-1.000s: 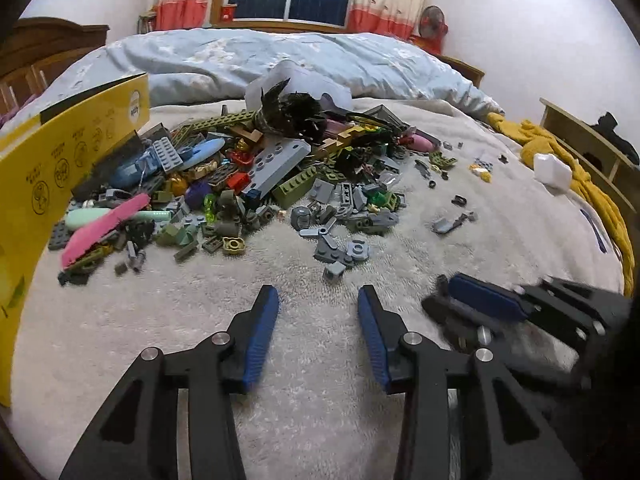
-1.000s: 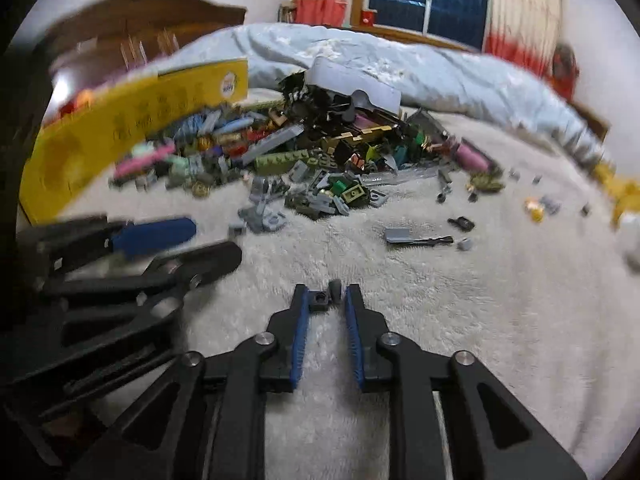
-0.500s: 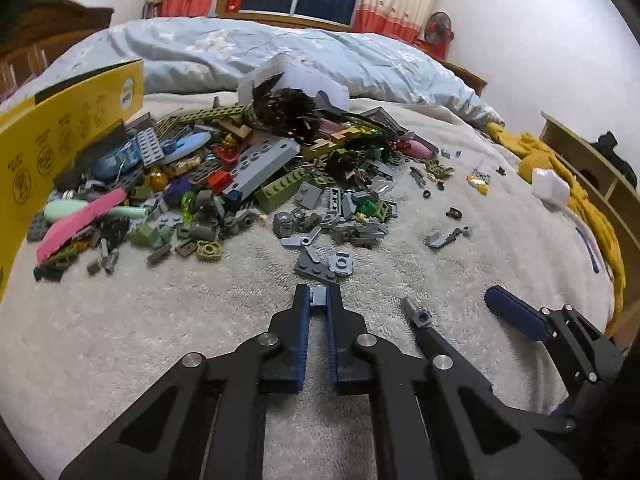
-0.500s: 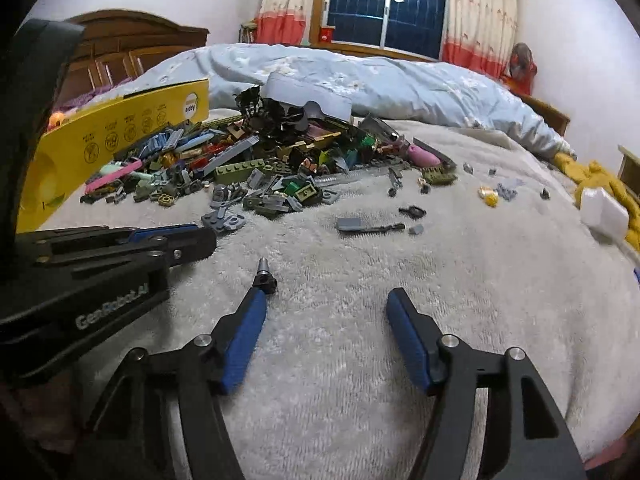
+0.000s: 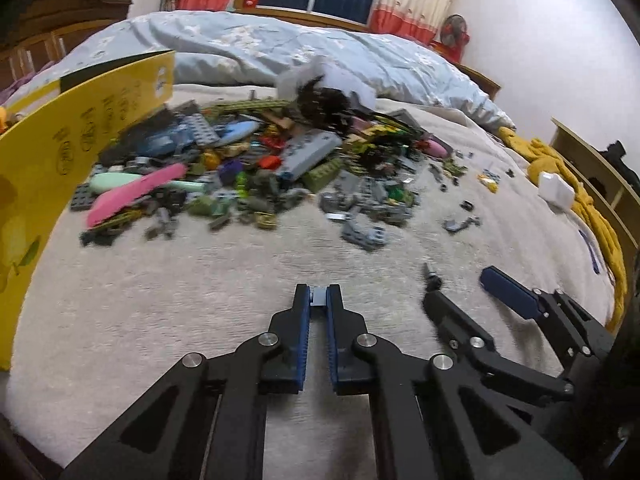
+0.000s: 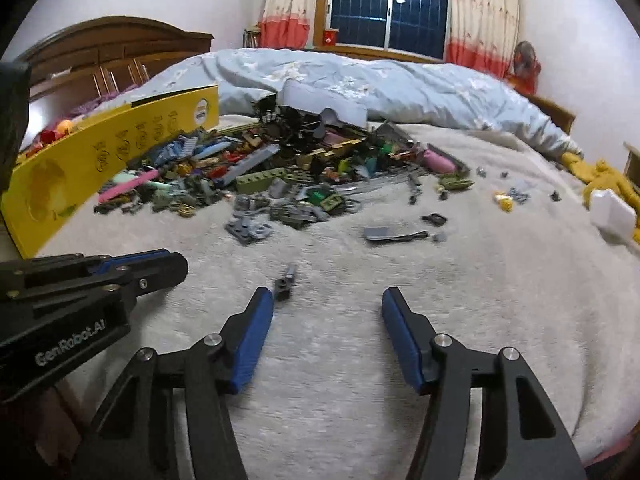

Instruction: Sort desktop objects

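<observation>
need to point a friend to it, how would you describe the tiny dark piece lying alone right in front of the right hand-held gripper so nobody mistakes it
Start from the big heap of bricks on the cream blanket, then come toward the camera onto bare blanket. The small dark grey piece lies just past the tip of the right hand-held gripper's left finger. Unlike the flat grey plates beyond it, it sits alone, with a thin peg sticking out.

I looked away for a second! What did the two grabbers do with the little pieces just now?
The left gripper closed on a small gray piece and now holds it. The right gripper opened and let go of a small dark piece, which lies on the blanket. The big brick pile and yellow box stayed put.
</observation>
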`<state>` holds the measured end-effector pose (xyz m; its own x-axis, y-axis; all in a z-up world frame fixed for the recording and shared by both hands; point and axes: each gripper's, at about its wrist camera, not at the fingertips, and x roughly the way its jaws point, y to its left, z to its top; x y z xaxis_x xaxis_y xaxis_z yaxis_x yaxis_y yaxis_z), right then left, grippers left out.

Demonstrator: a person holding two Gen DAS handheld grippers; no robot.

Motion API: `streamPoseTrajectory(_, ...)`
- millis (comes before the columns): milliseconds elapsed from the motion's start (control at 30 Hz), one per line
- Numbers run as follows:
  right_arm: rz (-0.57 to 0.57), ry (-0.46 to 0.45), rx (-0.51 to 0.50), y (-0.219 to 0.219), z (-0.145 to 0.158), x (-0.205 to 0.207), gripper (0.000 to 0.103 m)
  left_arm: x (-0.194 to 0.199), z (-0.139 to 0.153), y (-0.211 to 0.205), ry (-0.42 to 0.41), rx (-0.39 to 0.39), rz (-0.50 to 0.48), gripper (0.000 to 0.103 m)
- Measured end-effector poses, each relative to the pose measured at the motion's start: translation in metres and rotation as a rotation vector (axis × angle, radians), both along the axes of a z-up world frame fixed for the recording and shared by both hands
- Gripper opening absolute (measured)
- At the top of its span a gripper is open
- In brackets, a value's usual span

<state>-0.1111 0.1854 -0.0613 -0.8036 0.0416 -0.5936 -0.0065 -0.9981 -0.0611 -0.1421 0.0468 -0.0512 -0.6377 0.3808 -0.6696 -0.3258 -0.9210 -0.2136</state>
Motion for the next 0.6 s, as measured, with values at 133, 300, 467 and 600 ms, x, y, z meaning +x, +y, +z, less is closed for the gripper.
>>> streamPoseTrajectory(133, 0.053, 0.013, 0.022, -0.018, 0.000, 0.001, 0.058, 0.004, -0.001, -0.006, -0.007, -0.001, 0.001, 0.008)
streamPoseTrajectory(300, 0.044, 0.008, 0.083, -0.034, -0.007, -0.006, 0.052, 0.013, -0.003, -0.003, 0.004, -0.031, -0.005, 0.008)
streamPoseTrajectory(467, 0.063, -0.002, 0.077, -0.036, -0.007, -0.005, 0.026, 0.013, -0.002, -0.005, -0.014, -0.017, -0.014, 0.008)
streamPoseTrajectory(600, 0.054, 0.000, 0.120, -0.040, -0.005, 0.000, 0.012, 0.016, 0.000, -0.007, -0.005, -0.020, -0.018, 0.008)
